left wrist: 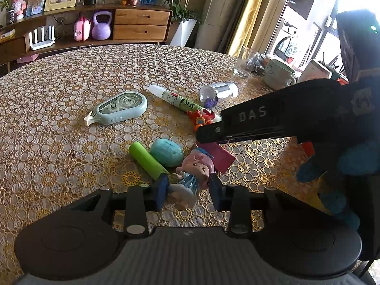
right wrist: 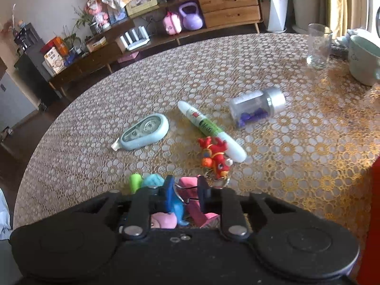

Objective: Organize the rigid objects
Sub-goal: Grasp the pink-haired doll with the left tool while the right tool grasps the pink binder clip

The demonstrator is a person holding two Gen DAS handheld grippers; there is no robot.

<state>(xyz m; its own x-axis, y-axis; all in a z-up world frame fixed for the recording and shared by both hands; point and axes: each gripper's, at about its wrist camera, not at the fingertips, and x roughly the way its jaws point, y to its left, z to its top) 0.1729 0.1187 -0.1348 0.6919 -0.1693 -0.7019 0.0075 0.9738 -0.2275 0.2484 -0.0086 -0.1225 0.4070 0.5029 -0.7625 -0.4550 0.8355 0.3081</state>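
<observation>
Left gripper [left wrist: 187, 190] has its blue pads closed against the doll figurine [left wrist: 190, 178], which lies on the lace-covered table [left wrist: 59, 142] just beside the green tube [left wrist: 147, 160]. Right gripper [right wrist: 185, 193] stands narrowed around something pink beside the doll; whether it grips, I cannot tell

Both tongs slant down toward the table [left wrist: 71, 83]. The left tongs [left wrist: 187, 188] have their blue pads pressed on either side of a small doll figure [left wrist: 190, 178]. The right tongs [right wrist: 186, 191] reach in just beyond that doll from the right, jaws narrow, a pink clip [right wrist: 190, 182] between the pads.
</observation>
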